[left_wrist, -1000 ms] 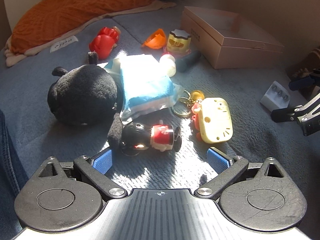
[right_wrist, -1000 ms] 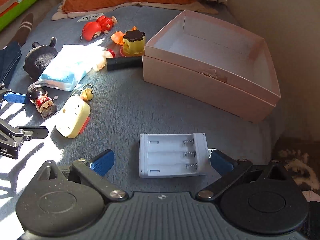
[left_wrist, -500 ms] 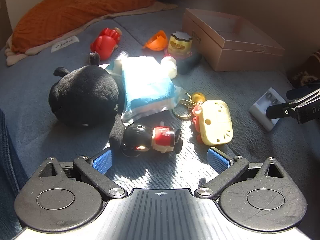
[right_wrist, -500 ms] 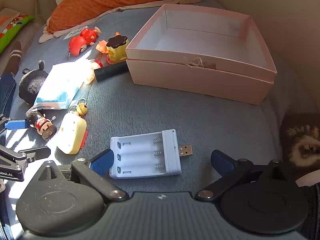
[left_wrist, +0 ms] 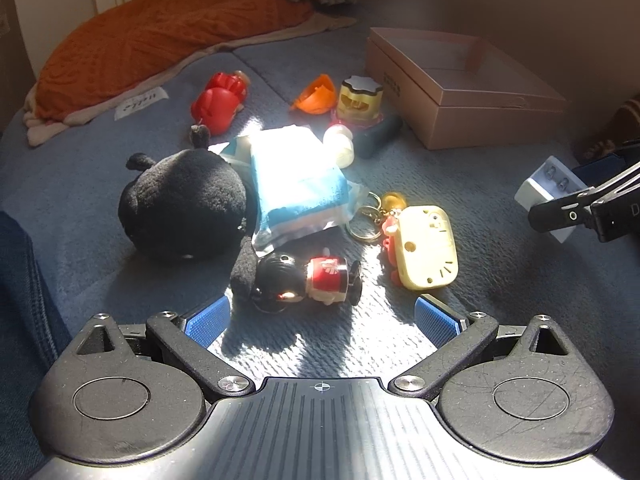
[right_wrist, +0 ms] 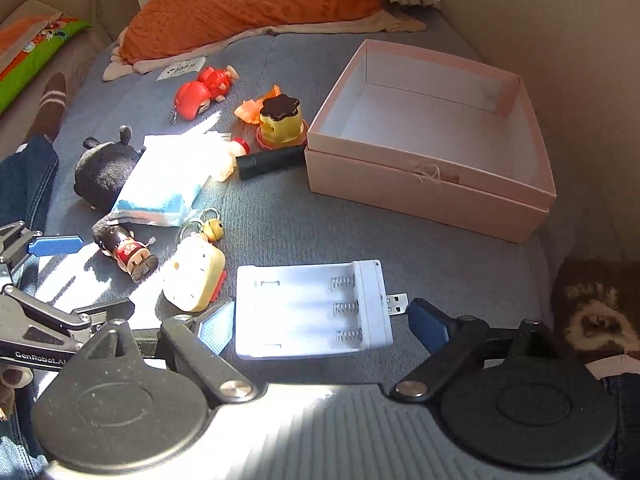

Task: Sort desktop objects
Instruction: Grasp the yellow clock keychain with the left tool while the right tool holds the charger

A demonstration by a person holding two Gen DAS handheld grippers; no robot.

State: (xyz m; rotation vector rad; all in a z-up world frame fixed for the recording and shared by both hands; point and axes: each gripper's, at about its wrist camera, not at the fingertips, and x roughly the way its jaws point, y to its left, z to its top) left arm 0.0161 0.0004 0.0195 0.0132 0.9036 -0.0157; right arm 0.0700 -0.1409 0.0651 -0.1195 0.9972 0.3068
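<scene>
A white battery charger (right_wrist: 312, 308) with a USB plug lies crosswise between the fingers of my right gripper (right_wrist: 320, 316). The jaws are closing; the left pad (right_wrist: 218, 326) meets the charger's end and the right pad (right_wrist: 428, 320) meets the plug. From the left wrist view the charger (left_wrist: 548, 184) shows at the right edge behind that gripper's finger. My left gripper (left_wrist: 320, 316) is open, hovering just short of a small doll in a red coat (left_wrist: 308, 280). An open pink box (right_wrist: 432, 140) sits beyond.
On the blue blanket lie a black plush (left_wrist: 184, 204), a blue tissue pack (left_wrist: 296, 184), a yellow keychain toy (left_wrist: 424, 248), a red figure (left_wrist: 218, 100), a yellow pudding toy (left_wrist: 360, 98), an orange piece (left_wrist: 316, 94) and a black flashlight (right_wrist: 268, 160). An orange cushion (right_wrist: 248, 4) lies behind.
The right gripper's fingers have come in onto the charger's ends, and the charger sits larger and more centred in its view. The left gripper has stayed where it was.
</scene>
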